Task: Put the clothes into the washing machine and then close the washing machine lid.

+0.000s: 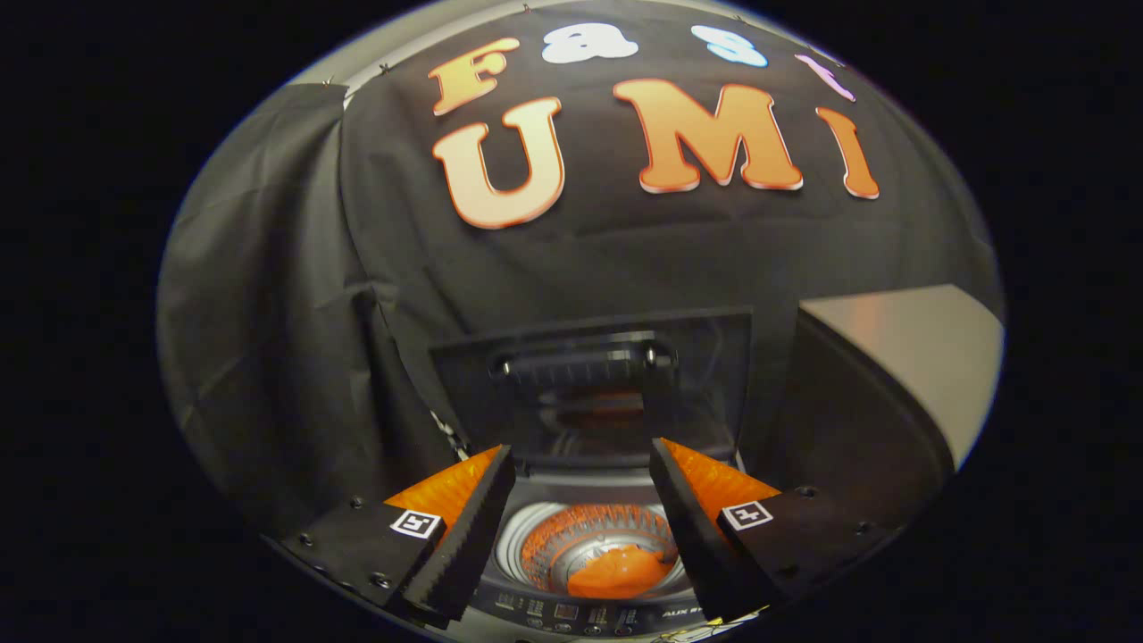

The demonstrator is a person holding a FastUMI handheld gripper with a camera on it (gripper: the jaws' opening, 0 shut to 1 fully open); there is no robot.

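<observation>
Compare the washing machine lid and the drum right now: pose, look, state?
Lid: raised and standing upright behind the opening, a dark flat see-through panel with a handle bar near its top. Drum: lies below, facing up, round and shiny with perforated walls.
Lid carries nothing; drum holds orange cloth at its bottom.
The lid is beyond the tool; the drum shows between its open fingers, which grip nothing.
Shared: both belong to the same top-loading washing machine.
</observation>
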